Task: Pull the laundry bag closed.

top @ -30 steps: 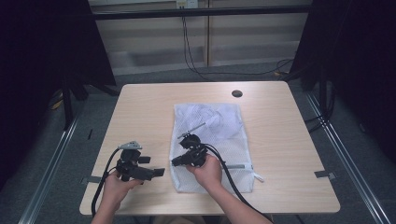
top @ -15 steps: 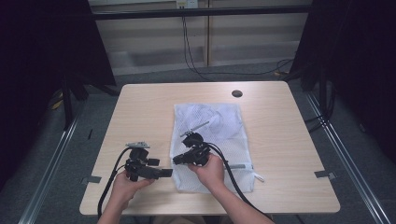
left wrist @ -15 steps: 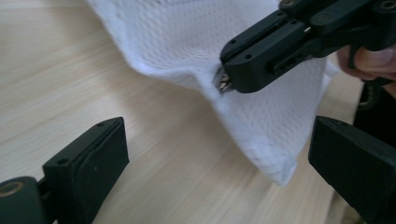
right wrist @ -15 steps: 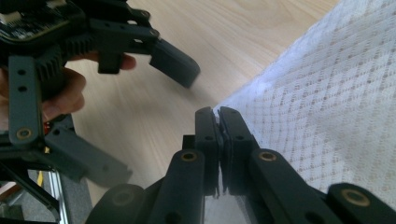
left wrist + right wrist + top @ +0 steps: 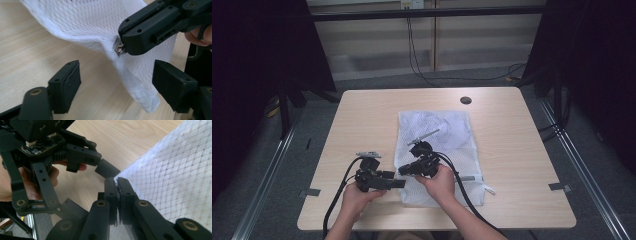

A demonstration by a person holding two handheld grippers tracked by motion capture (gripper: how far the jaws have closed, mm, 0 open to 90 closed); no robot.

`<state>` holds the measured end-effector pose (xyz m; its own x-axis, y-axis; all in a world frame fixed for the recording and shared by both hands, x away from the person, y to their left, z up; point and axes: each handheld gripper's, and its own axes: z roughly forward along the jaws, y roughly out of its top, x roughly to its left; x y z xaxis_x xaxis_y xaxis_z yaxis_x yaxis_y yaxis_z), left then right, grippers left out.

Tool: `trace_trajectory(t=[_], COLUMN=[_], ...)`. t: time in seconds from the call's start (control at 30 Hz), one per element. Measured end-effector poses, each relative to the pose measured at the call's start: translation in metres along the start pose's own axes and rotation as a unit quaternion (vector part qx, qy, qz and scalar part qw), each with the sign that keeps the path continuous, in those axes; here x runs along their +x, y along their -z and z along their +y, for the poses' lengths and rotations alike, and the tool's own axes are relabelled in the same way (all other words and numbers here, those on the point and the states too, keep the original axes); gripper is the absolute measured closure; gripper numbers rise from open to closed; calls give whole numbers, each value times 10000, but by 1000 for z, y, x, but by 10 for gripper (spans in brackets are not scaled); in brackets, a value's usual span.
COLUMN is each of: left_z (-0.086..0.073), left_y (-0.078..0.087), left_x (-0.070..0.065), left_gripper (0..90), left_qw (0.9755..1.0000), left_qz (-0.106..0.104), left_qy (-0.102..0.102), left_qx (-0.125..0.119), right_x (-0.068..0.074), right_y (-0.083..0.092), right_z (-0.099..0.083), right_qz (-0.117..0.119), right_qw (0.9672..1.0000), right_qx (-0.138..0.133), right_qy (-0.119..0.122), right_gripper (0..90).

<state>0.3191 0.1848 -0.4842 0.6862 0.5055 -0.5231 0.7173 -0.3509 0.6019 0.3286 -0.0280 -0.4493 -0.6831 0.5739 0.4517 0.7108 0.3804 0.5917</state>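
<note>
Basically, right gripper [image 5: 125, 46] clamps the zipper pull [image 5: 120, 48]; left gripper [image 5: 116, 80] fingers, apart, have just been closing around mesh bag [image 5: 100, 22] edge — may miss fabric, or yank pull free.

Both forearms reach in from the near edge, the left gripper [image 5: 398, 183] pointing across at the right one with its jaws apart though they have just been closing, while the right gripper [image 5: 402, 170] faces it, jaws pressed together, each hand wrapped round its tool.
</note>
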Motion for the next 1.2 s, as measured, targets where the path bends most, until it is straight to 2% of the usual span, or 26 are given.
trace_trajectory(t=[0.23, 0.4, 0.67, 0.83, 0.93, 1.2], left_z=[1, 2, 1, 1, 1, 2], left_y=[-8, -11, -14, -16, -16, -15], left_x=[-4, -5, -6, -6, -6, -7], left_gripper=[337, 405, 520, 545, 579, 724], left_qw=[9999, 9998, 9998, 9996, 9997, 9996], left_qz=[-160, -179, -192, -241, -198, -207], left_qy=[46, 113, 84, 132, 136, 165], left_qx=[39, -41, -14, -1, -37, -51], right_x=[1, 2, 4, 4, 4, 5], right_y=[3, 4, 4, 4, 5, 4], right_z=[1, 1, 2, 3, 3, 2], right_qz=[24, 66, 81, 78, 90, 64], right_qw=[10000, 9999, 9999, 9999, 9998, 9998], right_qx=[-76, -100, -117, -141, -149, -158], right_qy=[23, -15, -6, 25, 25, 39], right_gripper=[869, 868, 868, 868, 869, 869])
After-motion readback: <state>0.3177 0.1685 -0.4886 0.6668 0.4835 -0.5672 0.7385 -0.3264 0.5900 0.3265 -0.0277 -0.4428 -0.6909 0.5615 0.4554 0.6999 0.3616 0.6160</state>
